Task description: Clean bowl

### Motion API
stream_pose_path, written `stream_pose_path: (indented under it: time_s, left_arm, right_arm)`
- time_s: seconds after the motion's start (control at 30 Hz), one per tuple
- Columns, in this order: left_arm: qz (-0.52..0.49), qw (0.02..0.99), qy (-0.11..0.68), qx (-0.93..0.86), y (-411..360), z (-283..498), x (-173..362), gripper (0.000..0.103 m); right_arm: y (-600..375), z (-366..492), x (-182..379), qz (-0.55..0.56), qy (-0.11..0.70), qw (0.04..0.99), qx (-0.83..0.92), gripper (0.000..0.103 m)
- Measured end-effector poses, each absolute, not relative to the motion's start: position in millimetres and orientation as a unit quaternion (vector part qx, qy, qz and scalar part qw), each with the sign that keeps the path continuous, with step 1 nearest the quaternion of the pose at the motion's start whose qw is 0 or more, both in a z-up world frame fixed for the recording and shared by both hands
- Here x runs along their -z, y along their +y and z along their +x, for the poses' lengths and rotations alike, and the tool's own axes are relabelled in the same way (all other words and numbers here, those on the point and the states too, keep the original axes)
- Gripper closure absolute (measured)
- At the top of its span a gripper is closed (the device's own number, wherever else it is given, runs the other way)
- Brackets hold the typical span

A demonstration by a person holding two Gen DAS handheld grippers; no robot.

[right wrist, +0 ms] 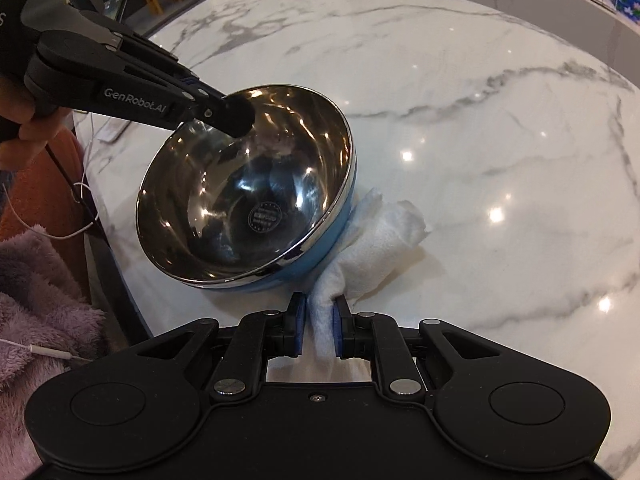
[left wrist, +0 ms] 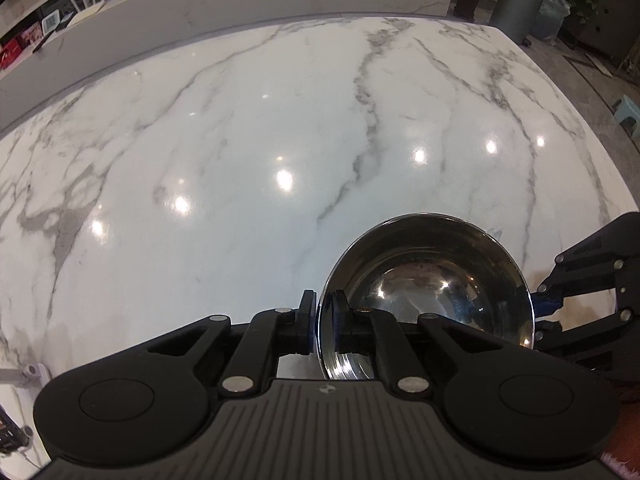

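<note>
Steel bowl point(right wrist: 244, 184) tilted near bench point(right wrist: 480, 120) edge, rim pinched by left hand-held gripper point(left wrist: 322, 316); right hand-held gripper point(right wrist: 319, 330) clamps white cloth point(right wrist: 380, 236) against blue outside. Wiping step; next, likely cloth into interior.

Left wrist view: mounted behind the left tool point(left wrist: 322, 322), facing forward along its fingers across the marble counter point(left wrist: 240, 140); the bowl point(left wrist: 428, 276) sits very near, lower centre-right of frame.

Right wrist view: mounted behind the right tool point(right wrist: 318, 330), looking down and forward over the counter point(right wrist: 480, 120); bowl point(right wrist: 248, 188) close, centre-left.

Shared: bowl and counter. Each view catches the opposite tool, at right edge point(left wrist: 552, 308) and upper left point(right wrist: 234, 118).
</note>
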State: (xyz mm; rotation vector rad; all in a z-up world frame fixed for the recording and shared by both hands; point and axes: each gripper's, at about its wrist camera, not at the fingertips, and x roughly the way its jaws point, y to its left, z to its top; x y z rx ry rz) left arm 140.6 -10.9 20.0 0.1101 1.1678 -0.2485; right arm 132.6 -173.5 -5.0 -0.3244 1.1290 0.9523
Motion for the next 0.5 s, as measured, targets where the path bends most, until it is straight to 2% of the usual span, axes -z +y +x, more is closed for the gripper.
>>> stream_pose_path:
  time_s: [0.1, 0.17, 0.4, 0.5]
  left_arm:
    - [0.044, 0.825, 0.553, 0.108, -8, 139, -20, 0.092]
    - [0.039, 0.822, 0.559, 0.102, -6, 137, -20, 0.085]
    - [0.035, 0.819, 0.564, 0.1, -3, 129, -21, 0.085]
    - [0.041, 0.816, 0.566, 0.11, -5, 125, -21, 0.088]
  right_arm:
    - [-173, 132, 5, -0.148, 0.512, 0.728, -0.431, 0.09]
    - [-172, 132, 5, -0.15, 0.512, 0.728, -0.431, 0.09]
    - [-170, 131, 4, -0.157, 0.511, 0.728, -0.43, 0.09]
    - [-171, 129, 2, -0.157, 0.51, 0.729, -0.429, 0.09]
